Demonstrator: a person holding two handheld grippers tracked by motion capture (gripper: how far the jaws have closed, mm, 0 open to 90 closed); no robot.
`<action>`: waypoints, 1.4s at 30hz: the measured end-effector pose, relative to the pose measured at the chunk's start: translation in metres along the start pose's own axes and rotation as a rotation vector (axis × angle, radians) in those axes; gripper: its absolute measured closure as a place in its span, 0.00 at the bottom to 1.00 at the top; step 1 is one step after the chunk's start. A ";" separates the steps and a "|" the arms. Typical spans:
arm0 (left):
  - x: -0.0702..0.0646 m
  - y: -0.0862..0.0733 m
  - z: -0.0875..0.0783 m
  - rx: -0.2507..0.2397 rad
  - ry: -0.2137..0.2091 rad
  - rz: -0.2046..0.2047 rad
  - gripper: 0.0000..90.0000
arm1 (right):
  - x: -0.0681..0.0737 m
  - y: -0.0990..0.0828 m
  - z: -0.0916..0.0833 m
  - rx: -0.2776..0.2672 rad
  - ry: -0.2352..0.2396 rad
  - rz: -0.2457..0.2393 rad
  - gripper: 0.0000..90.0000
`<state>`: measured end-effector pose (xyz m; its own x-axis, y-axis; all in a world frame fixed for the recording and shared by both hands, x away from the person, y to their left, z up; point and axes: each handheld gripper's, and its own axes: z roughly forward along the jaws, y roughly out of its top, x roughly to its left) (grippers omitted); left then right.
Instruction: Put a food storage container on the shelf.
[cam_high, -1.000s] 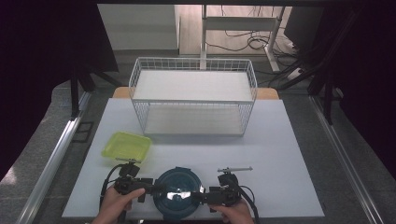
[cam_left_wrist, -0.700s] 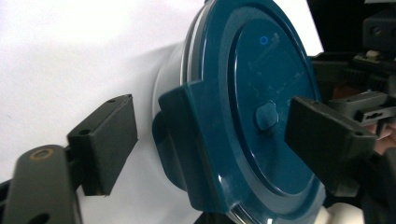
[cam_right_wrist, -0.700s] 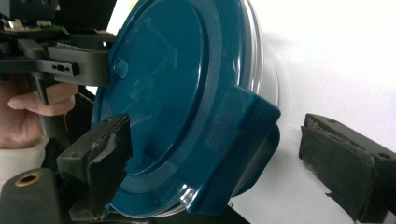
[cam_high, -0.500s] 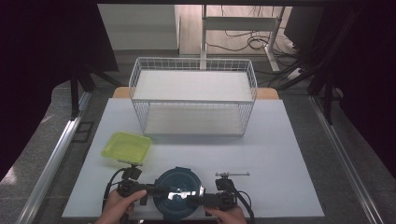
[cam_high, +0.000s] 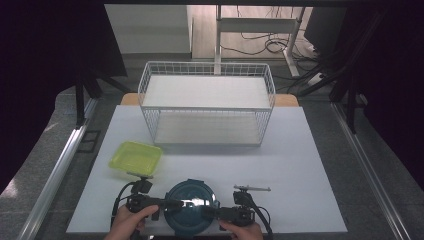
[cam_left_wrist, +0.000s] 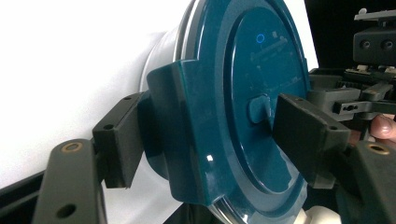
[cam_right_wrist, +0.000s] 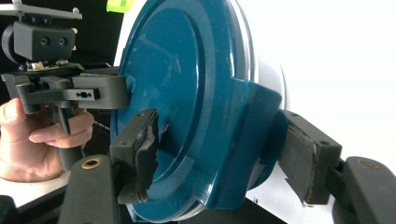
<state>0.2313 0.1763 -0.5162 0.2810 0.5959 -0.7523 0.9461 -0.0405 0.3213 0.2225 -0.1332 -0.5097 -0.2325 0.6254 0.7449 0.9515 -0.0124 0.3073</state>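
Teal lidded container (cam_high: 190, 206) at table (cam_high: 300, 165) near edge, left gripper (cam_high: 172, 204) clamped on its left lid latch, right gripper (cam_high: 209, 212) clamped on its right latch, green tray (cam_high: 135, 158) just behind-left, wire basket (cam_high: 207, 102) further back
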 end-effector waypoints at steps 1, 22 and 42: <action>-0.001 0.000 0.000 -0.003 0.001 -0.001 0.32 | 0.000 0.000 0.000 0.000 0.000 0.004 0.38; -0.014 0.006 -0.007 -0.050 0.034 0.023 0.39 | 0.002 0.014 -0.009 -0.032 -0.006 0.026 0.45; -0.032 0.033 -0.013 -0.122 0.022 0.087 0.40 | 0.015 0.046 -0.029 -0.080 -0.011 -0.069 0.45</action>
<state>0.2512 0.1661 -0.4740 0.3560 0.6118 -0.7064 0.8915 0.0044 0.4531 0.2567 -0.1469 -0.4674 -0.2941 0.6357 0.7137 0.9140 -0.0313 0.4046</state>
